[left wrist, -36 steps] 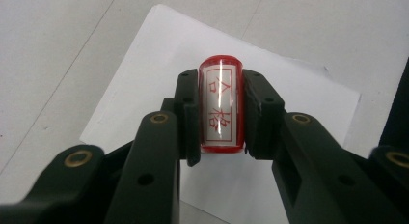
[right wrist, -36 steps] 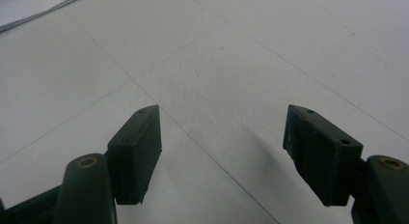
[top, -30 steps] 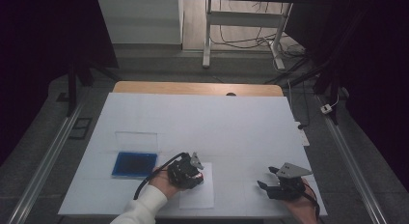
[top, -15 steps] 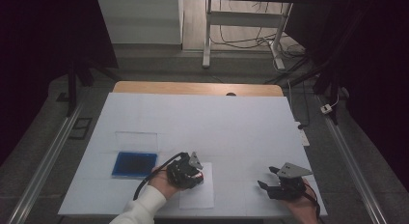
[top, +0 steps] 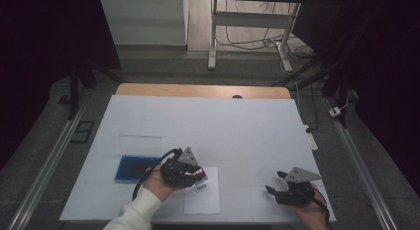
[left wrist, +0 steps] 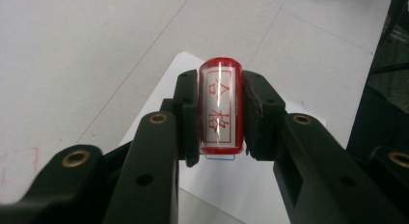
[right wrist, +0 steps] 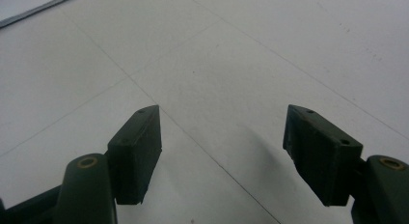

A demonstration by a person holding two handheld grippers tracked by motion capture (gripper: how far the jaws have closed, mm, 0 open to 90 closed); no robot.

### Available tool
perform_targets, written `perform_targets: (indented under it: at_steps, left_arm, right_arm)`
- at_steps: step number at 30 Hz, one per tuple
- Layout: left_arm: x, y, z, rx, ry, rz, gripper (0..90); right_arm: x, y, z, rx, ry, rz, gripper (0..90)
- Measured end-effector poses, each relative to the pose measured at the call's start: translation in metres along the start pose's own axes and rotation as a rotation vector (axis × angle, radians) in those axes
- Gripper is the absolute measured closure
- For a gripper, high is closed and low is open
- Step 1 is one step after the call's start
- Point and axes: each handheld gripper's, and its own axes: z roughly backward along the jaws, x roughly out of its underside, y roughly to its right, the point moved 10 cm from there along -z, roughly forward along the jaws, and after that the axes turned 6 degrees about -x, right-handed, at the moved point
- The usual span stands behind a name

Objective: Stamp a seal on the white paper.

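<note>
A red stamp (left wrist: 219,108) with a clear face and red characters sits between the jaws of my left gripper (left wrist: 219,89), which is shut on it. In the high view this left gripper (top: 197,174) hovers over the upper left part of a white paper sheet (top: 205,200) near the table's front edge. A small dark mark (top: 200,188) lies on the sheet just below the stamp (top: 199,173). The paper (left wrist: 251,185) lies a short way under the stamp. My right gripper (top: 275,183) rests at the front right, open, with only bare table between its jaws (right wrist: 222,137).
A blue ink pad (top: 133,168) lies left of the paper, with its clear lid (top: 140,143) just behind it. The white table cover (top: 223,126) stretches back to a wooden edge (top: 198,90). Metal rails run along both sides.
My left gripper has lifted a little off the paper with the stamp still in it. The right gripper has stayed put.
</note>
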Motion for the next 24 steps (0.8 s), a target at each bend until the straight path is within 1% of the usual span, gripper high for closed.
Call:
perform_targets:
  at_steps: [9,13,18,24]
  left_arm:
    - [0.003,-0.004,0.013,0.005,0.018,0.013,69.7]
    - [0.004,-0.008,0.019,0.006,0.026,0.02,69.7]
    - [0.006,-0.012,0.026,-0.006,0.031,0.024,69.7]
    - [0.01,-0.022,0.035,-0.028,0.039,0.039,69.8]
  right_arm:
    - [0.0,0.0,0.0,0.001,0.002,0.0,29.3]
    - [0.0,0.0,-0.001,0.002,0.009,-0.008,29.4]
    - [-0.001,0.0,0.0,0.004,0.013,-0.005,29.4]
    - [-0.003,-0.001,0.001,0.003,0.022,0.001,29.7]
